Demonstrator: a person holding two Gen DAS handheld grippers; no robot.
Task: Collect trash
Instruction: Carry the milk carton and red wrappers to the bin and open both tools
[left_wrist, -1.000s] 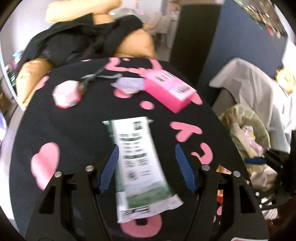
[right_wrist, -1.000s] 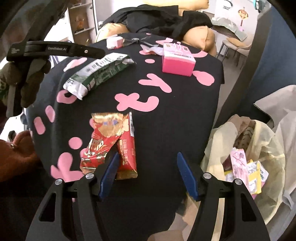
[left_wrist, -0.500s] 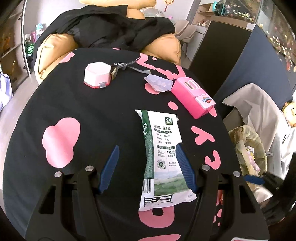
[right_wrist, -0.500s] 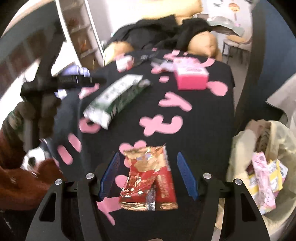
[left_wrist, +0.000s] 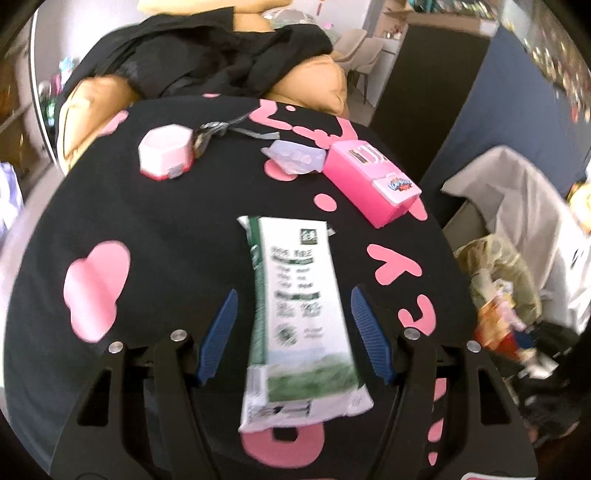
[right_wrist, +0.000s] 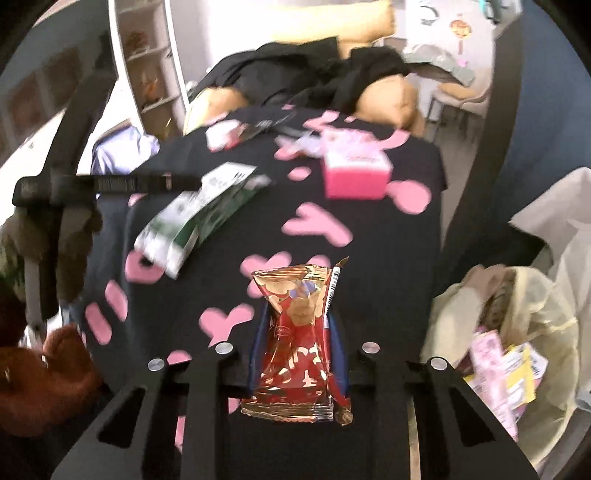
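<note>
Crinkled red-gold snack wrapper (right_wrist: 301, 332) — pinched in right tool (right_wrist: 300, 354).

pink box (right_wrist: 356, 173) blurred (label unreadable)

Two grippers: the left gripper (left_wrist: 293, 332), its fingers spread either side of one green-and-white wrapper (left_wrist: 299, 314), and the right gripper (right_wrist: 299, 350), clamped on one red foil wrapper (right_wrist: 301, 343). On the far tabletop sit one pink box (left_wrist: 373, 181), one pink-and-white tub (left_wrist: 166, 155) and one crumpled clear wrapper (left_wrist: 295, 158). One yellowish trash bag (right_wrist: 546, 306) stands at right.
</note>
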